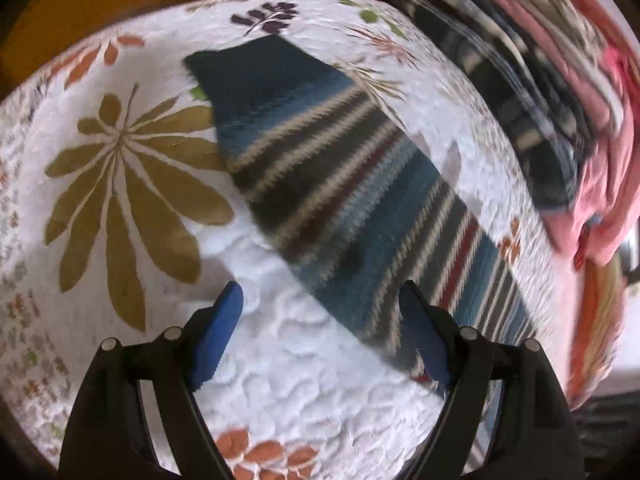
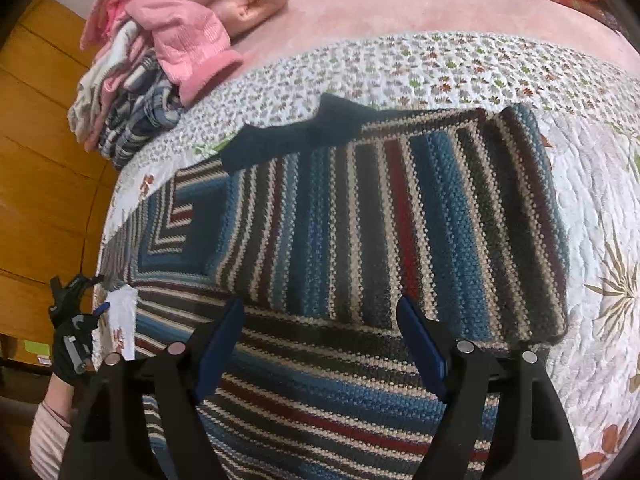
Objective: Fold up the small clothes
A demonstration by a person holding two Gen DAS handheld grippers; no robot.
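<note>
The knitted sweater with blue, grey, cream and red stripes [image 2: 360,240] lay flat on the white quilted bedspread with leaf prints [image 1: 280,380], sleeve folded across the body. Left hand-held gripper [image 1: 320,336] and right hand-held gripper [image 2: 320,344] were both released, blue pads apart, grasping nothing. A soft pile of pink and plaid clothes [image 2: 160,60] sat near the bedspread's edge.

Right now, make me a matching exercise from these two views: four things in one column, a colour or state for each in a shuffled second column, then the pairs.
1. striped sweater
2. clothes pile
3. quilt
4. right hand-held gripper

A. mostly pink, heaped
B. white with olive leaf print
C. open, holding nothing
D. blue, red and cream bands, partly folded

Pairs: 1-D, 2-A, 3-B, 4-C
</note>
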